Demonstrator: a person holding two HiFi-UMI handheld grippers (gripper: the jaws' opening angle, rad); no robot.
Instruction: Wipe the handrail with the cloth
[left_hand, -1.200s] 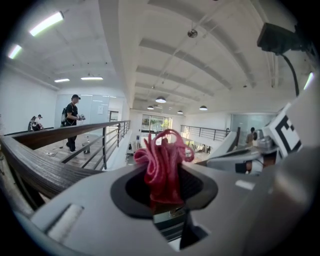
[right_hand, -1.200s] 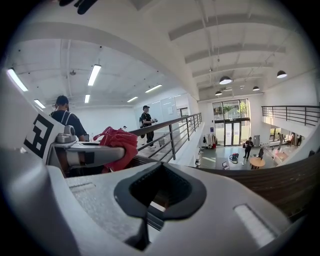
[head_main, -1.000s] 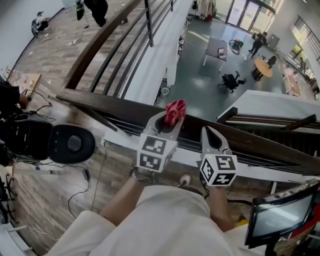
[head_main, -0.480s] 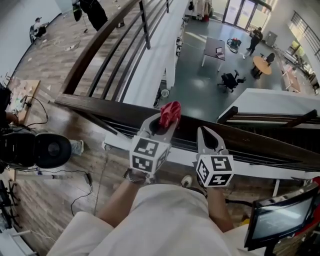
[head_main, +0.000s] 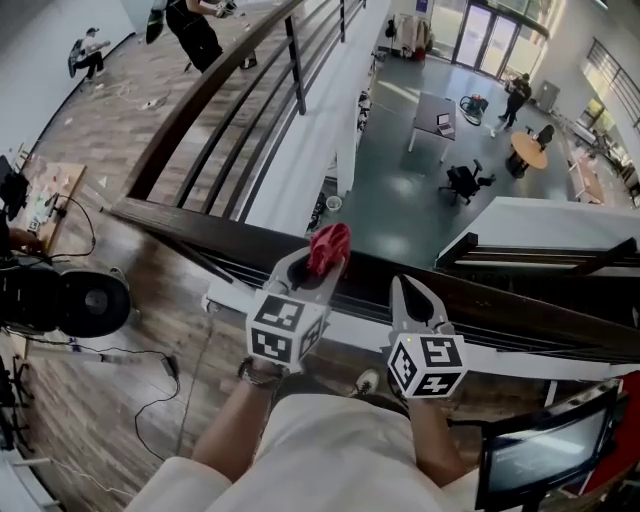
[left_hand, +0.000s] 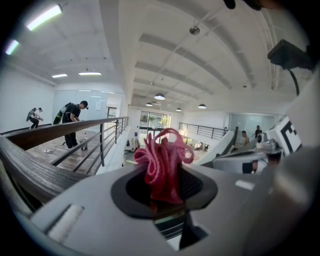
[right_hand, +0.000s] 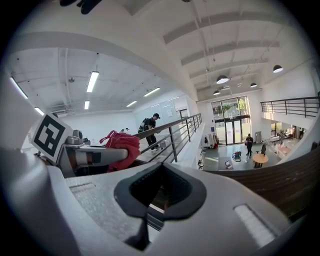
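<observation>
Head view is showing the left hand-held gripper (head_main: 322, 263) reaching over the dark brown wooden handrail (head_main: 200, 226), which is running crosswise just beyond both tools. Its jaws are clamping a crumpled red cloth (head_main: 330, 243), and the bunched fabric is sticking out past the tips, above the rail's far edge. Whether the cloth is touching the wood cannot be told. In the left gripper view the cloth (left_hand: 162, 162) is standing up between the dark pads, with the handrail (left_hand: 30, 170) lying to this tool's left. The right hand-held gripper (head_main: 408, 292) is hovering just beside the left one, nearer the person. The right gripper view is showing its jaws (right_hand: 161, 192) pressed together with nothing between them.
</observation>
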